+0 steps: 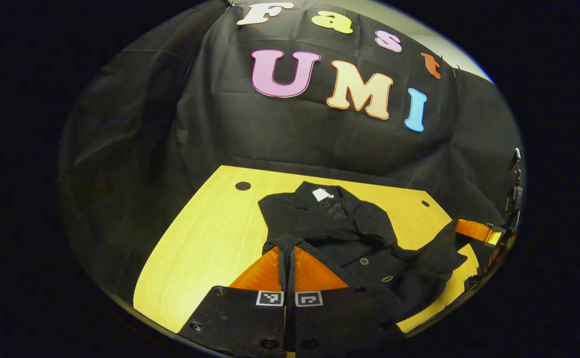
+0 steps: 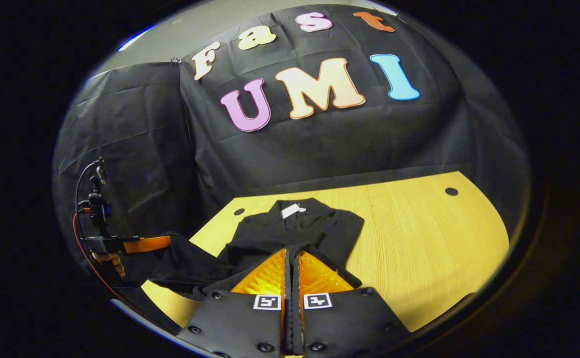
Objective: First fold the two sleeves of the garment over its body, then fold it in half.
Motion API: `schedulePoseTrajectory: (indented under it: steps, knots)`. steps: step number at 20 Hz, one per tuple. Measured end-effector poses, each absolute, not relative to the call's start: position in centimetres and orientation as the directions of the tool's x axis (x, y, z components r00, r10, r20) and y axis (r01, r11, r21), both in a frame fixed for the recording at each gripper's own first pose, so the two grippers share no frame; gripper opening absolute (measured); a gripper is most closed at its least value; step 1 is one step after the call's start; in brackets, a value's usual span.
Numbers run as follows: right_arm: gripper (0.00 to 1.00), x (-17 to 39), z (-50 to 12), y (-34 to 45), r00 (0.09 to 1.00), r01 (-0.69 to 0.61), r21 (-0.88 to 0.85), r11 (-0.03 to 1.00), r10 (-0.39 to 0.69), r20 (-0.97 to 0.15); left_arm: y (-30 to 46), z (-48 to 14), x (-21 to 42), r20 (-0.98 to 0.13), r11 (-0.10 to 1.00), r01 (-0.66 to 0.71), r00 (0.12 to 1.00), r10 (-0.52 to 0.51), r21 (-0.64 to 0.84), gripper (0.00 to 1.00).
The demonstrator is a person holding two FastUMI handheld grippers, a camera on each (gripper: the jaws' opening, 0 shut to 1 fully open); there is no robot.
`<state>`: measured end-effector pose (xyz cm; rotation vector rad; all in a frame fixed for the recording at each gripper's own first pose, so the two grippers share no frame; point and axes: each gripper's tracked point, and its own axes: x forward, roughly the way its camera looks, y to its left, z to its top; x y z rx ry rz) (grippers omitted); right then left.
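Both claws pinch the garment's edges above the table.

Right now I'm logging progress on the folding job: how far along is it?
Early stage. The black jacket lies collar up on the wooden table. In hand: both tongs, left and right, are shut on cloth, each seemingly on a sleeve end pulled toward the body. No sleeve lies flat and released yet. Left: finishing both sleeves, then the fold in half.

Dim booth, overhead glare on table, fisheye-warped edges
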<state>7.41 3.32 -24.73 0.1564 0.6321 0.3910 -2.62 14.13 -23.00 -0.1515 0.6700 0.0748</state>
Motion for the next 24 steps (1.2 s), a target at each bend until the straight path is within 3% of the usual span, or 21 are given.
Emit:
schedulePoseTrajectory:
  steps: [13, 19, 24]
  knots:
    - [0.02, 17.4, -23.8, 5.6, 0.784, -0.264, 0.259, 0.929, 0.363, -0.503, 15.9, -23.9, 7.2, -0.584, 0.982, -0.079, 0.811, -0.037, -0.172, 0.00]
    - [0.06, 21.8, -25.0, 4.6, 0.795, -0.215, 0.232, 0.949, 0.307, -0.522, 17.4, -26.0, 11.2, -0.580, 0.980, -0.085, 0.814, -0.036, -0.180, 0.00]
    - [0.02, 24.7, -27.2, 3.7, 0.787, -0.151, 0.200, 0.968, 0.240, -0.568, 18.5, -28.5, 13.3, -0.610, 0.986, -0.081, 0.792, -0.026, -0.148, 0.00]
